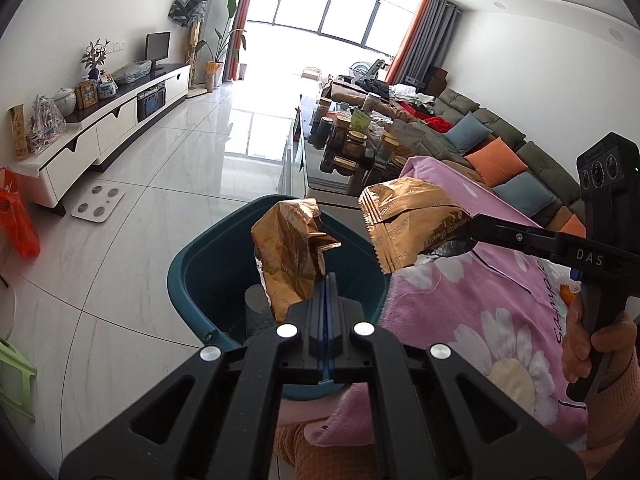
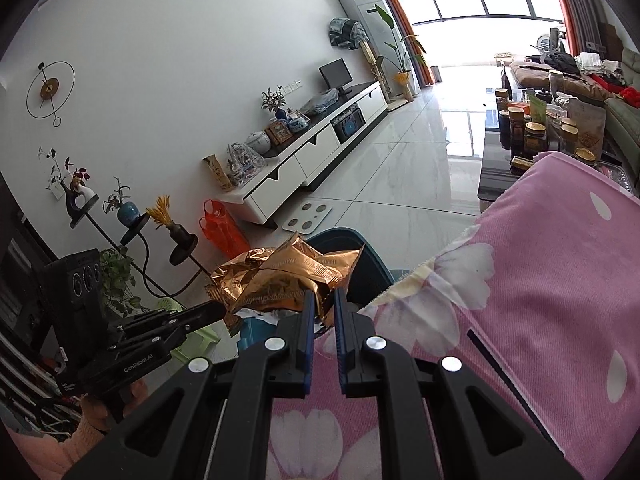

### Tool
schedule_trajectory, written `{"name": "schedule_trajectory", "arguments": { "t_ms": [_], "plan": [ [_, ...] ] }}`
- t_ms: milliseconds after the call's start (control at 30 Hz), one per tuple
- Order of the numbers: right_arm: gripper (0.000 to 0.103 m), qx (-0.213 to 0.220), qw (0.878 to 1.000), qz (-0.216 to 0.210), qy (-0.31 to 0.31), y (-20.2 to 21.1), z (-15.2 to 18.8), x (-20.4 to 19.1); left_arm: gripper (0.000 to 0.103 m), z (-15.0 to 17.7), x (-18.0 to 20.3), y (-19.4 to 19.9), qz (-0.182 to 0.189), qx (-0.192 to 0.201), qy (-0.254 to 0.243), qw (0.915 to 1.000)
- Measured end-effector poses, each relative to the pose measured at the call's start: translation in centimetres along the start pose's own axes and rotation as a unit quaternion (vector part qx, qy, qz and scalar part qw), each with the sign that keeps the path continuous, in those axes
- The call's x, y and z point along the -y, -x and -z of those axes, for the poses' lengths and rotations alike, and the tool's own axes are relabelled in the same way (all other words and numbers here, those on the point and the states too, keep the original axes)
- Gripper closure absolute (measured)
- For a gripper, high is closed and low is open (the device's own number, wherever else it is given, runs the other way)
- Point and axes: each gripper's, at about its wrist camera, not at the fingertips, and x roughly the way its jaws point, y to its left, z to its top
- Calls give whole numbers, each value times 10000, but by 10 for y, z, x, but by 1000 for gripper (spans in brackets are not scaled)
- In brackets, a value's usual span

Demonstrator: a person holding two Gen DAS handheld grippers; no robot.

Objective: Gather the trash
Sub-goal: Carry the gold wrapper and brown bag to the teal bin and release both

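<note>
Living room, teal bin (image 1: 192,276) on floor: left gripper (image 1: 327,280) and right gripper (image 2: 322,304) each clenched on a gold wrapper (image 1: 290,248) (image 2: 296,276) above it.

- Left gripper (image 1: 328,276): jaws pressed together, pinching a gold wrapper (image 1: 288,260), angled downward.
- Right gripper (image 2: 322,300): jaws nearly closed, clamping a second gold wrapper (image 2: 296,276).
- Person's hand (image 1: 592,340) wraps the right gripper's handle.

Wrappers (image 1: 292,248) (image 1: 408,220): crinkled gold foil, fine print. Bin (image 1: 200,268): teal. Cloth (image 1: 480,300): pink, white daisies. Tools (image 1: 327,280) (image 2: 322,300): black, blue pads. Bag (image 1: 16,216) at 9 o'clock: orange.
</note>
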Motion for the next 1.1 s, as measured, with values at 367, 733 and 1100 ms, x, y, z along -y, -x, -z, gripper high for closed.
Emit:
{"name": "schedule_trajectory", "arguments": {
  "t_ms": [367,733,1100],
  "plan": [
    [95,-302,9993,194,116,-37,-5,-5,102,4,-12,-25,-192,-220,127,9995],
    [93,-667,9969,394,120,-76,-11,-12,102,4,-21,-62,-345,-590,292,9972],
    [86,-809,9957,445,56,-88,-10,-14,83,6,-20,-88,-440,-694,444,9956]
  ]
}}
